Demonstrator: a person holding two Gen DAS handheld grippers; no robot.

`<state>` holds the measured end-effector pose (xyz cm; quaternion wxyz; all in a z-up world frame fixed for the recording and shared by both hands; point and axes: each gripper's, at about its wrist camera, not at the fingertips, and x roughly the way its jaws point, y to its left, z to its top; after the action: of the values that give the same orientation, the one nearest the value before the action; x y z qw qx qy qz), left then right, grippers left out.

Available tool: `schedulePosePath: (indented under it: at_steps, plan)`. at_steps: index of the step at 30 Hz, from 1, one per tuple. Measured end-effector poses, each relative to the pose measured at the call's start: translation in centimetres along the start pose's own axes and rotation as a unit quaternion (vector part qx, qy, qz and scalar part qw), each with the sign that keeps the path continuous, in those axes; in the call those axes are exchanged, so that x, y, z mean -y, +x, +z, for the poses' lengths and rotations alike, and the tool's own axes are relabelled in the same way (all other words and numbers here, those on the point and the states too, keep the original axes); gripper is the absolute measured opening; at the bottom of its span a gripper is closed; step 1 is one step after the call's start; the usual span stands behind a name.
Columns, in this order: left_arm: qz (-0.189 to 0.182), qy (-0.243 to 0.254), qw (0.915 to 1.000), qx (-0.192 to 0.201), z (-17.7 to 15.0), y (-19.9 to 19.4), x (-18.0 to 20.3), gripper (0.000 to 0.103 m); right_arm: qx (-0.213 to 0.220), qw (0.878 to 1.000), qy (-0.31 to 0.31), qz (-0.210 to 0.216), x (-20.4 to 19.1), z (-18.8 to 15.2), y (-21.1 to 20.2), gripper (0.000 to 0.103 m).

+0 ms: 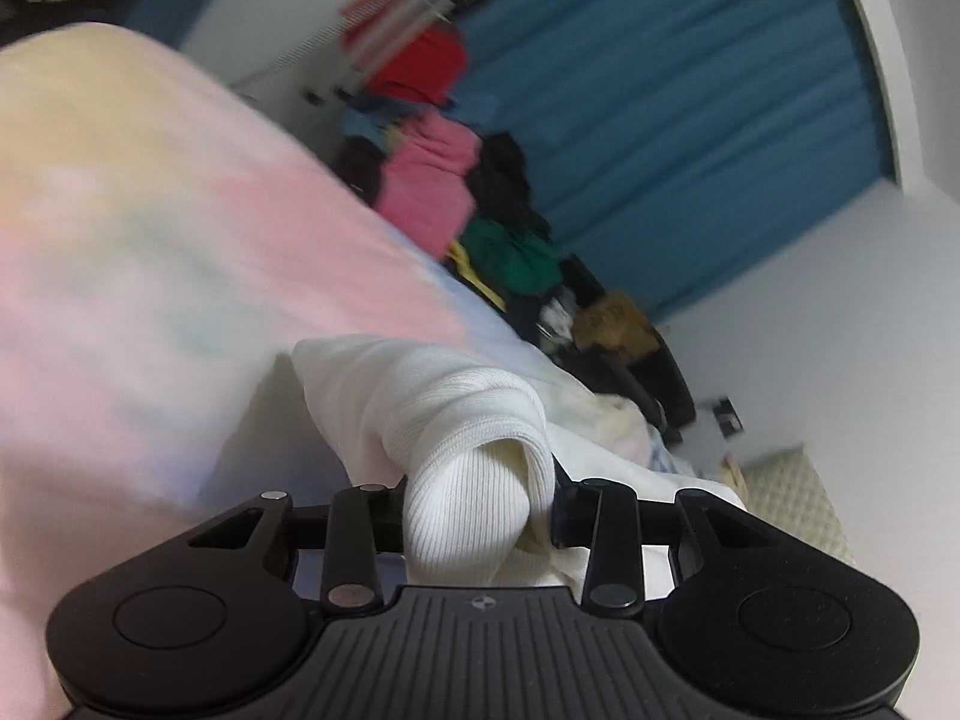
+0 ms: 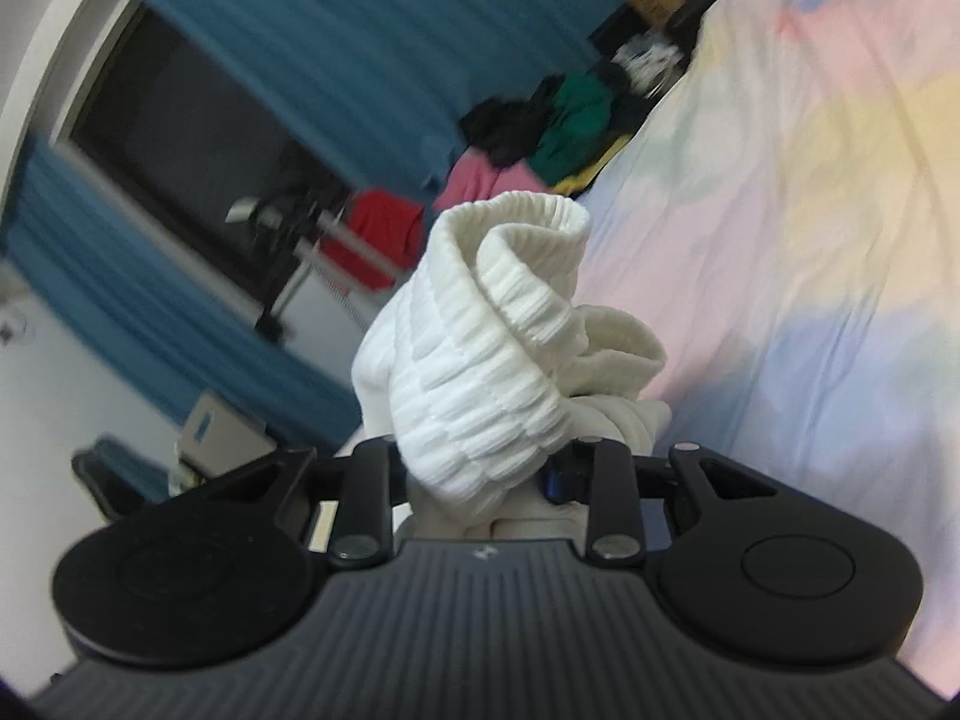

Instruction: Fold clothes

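Pastel tie-dye bed sheet [image 1: 150, 252] is filling the background in both wrist views, with blue curtains [image 1: 690, 120] hanging behind it.

White ribbed garment [image 1: 456, 420] is sitting bunched between the fingers of the left tool [image 1: 480, 516]; the tool is clamped narrow on a rolled fold of the knit. From there the fabric is trailing toward 11 o'clock, over the sheet, and more white cloth is lying at 3 o'clock of the grip.

In the right wrist view the same white ribbed garment [image 2: 480, 360] is standing up out of the right tool [image 2: 480, 480], which is pinched narrow on it. A ribbed cuff or hem is curling open at 12 o'clock, and a second, creamier fold is hanging off at 3 o'clock. Whether the fabric is touching the bed here is not clear.

Outward: a pile of clothes [image 1: 456, 192] is lying beyond the bed edge, at 12 o'clock of the left grip, pink, black, green and a yellow strip all touching each other. A red garment [image 1: 420, 60] is hanging at 12 o'clock above the pile, on a blurred rack. A cardboard box [image 1: 612, 324] is sitting at 2 o'clock, near a dark chair-like shape. A dark window [image 2: 198, 168] is showing between the curtains at 10 o'clock in the right view. Both views are motion-blurred away from the tools.
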<state>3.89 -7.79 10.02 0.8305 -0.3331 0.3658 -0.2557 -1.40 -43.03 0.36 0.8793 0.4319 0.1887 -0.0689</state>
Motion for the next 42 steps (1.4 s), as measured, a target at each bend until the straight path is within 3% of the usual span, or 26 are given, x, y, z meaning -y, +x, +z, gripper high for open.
schedulePosePath:
  at_steps: [5,10,12,15,18,21,25,30,31,32,38,42]
  plan:
    - [-0.023,0.017,0.9991,-0.032,0.4,12.0,7.9,0.039,0.038,0.998,0.020,-0.040,4.4,9.7,0.1,0.033]
    - [-0.025,0.041,0.9972,-0.057,-0.1,22.6,13.2,0.039,0.070,0.993,0.049,-0.087,9.1,16.6,2.1,0.033]
    - [-0.025,0.043,0.9967,-0.064,-0.5,26.1,13.7,0.039,0.078,0.990,0.061,-0.099,11.3,17.8,3.0,0.033]
    - [-0.012,0.064,0.9951,-0.074,-2.2,29.5,11.9,0.039,0.078,0.988,0.069,-0.112,14.8,16.9,4.5,0.033]
    - [-0.005,0.086,0.9921,-0.091,-4.4,29.2,7.1,0.040,0.059,0.987,0.080,-0.126,18.3,13.8,5.9,0.033]
    - [0.016,0.128,0.9840,-0.122,-6.7,29.2,3.6,0.042,0.030,0.985,0.101,-0.138,21.5,9.7,6.1,0.033]
    - [0.028,0.163,0.9778,-0.128,-8.7,29.8,0.8,0.052,0.012,0.983,0.113,-0.146,24.1,5.5,5.8,0.037]
    - [0.052,0.195,0.9719,-0.121,-8.4,27.7,2.8,0.057,0.002,0.979,0.126,-0.161,23.3,4.9,4.3,0.047]
    - [0.058,0.208,0.9695,-0.116,-8.2,26.6,3.6,0.062,-0.002,0.977,0.125,-0.171,22.7,5.1,3.7,0.048]
    - [0.064,0.221,0.9669,-0.110,-8.1,25.5,4.3,0.069,-0.003,0.977,0.116,-0.181,21.9,5.1,2.8,0.049]
    - [0.061,0.281,0.9543,-0.080,-7.1,17.9,9.5,0.078,0.012,0.975,0.036,-0.220,16.1,6.4,-3.0,0.048]
    - [0.051,0.307,0.9487,-0.057,-7.1,12.7,12.7,0.079,0.013,0.982,0.015,-0.190,12.1,7.2,-6.8,0.048]
